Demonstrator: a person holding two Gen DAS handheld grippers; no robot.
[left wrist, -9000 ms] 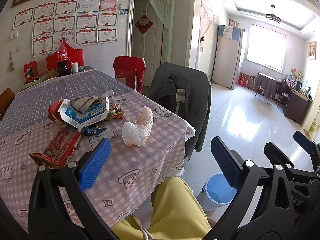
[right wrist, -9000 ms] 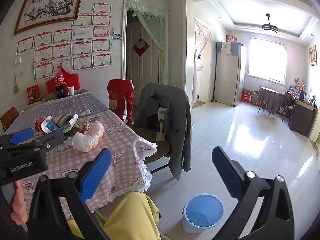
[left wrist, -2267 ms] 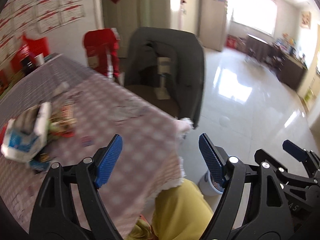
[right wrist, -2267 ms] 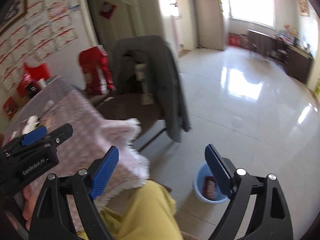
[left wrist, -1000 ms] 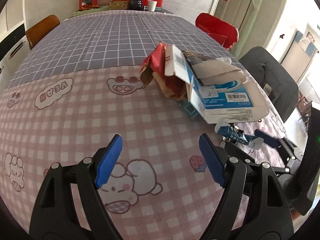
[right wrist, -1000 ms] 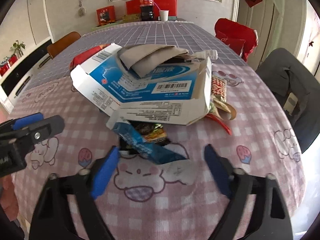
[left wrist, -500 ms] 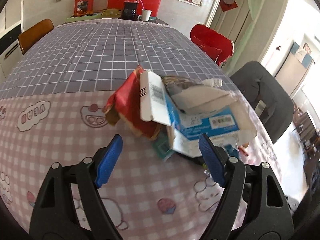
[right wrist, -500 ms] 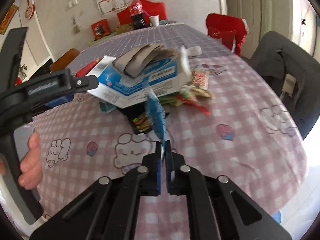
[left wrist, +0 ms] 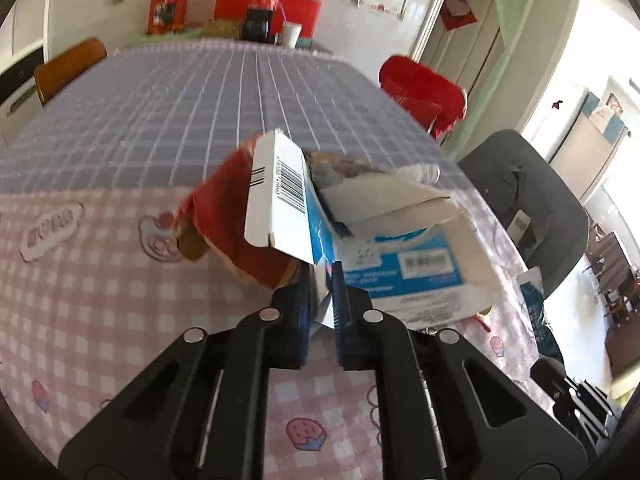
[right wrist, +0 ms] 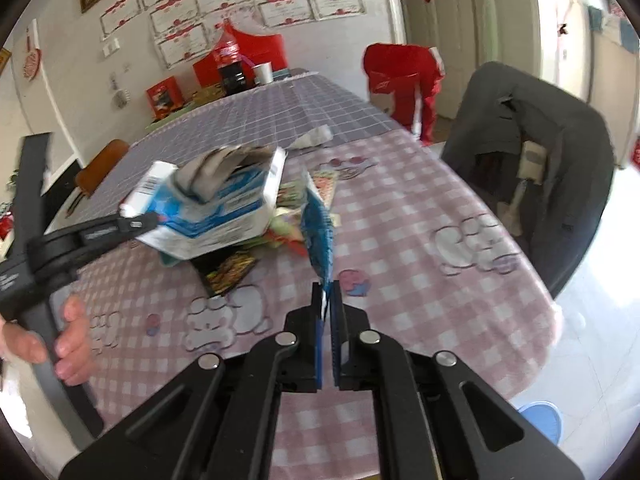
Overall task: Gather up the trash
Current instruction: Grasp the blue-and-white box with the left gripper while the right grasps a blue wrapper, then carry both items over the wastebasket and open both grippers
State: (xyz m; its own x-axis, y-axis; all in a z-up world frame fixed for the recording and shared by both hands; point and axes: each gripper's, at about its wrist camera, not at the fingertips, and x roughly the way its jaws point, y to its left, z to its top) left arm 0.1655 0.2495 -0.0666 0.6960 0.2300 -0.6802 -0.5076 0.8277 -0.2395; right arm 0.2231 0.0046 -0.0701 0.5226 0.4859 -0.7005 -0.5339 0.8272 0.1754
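My left gripper [left wrist: 322, 280] is shut on the edge of a torn white and blue cardboard box [left wrist: 384, 240] and holds it above the pink checked tablecloth [left wrist: 100, 280]. The box [right wrist: 224, 208] also shows in the right wrist view, with grey paper stuffed in it. A red wrapper [left wrist: 236, 232] lies against the box. My right gripper [right wrist: 327, 296] is shut on a blue plastic wrapper [right wrist: 318, 232] that stands up from its jaws. Several small wrappers [right wrist: 228, 272] lie on the cloth under the box.
A blue bin [right wrist: 540, 420] stands on the floor past the table's near right edge. A chair with a grey jacket [right wrist: 532, 168] and a red chair [right wrist: 404, 76] stand on the right. A cola bottle [left wrist: 260, 8] and a cup stand at the far end.
My left gripper has shut on the box's edge and lifted it. My right gripper has kept its hold on the blue wrapper and drawn back from the pile.
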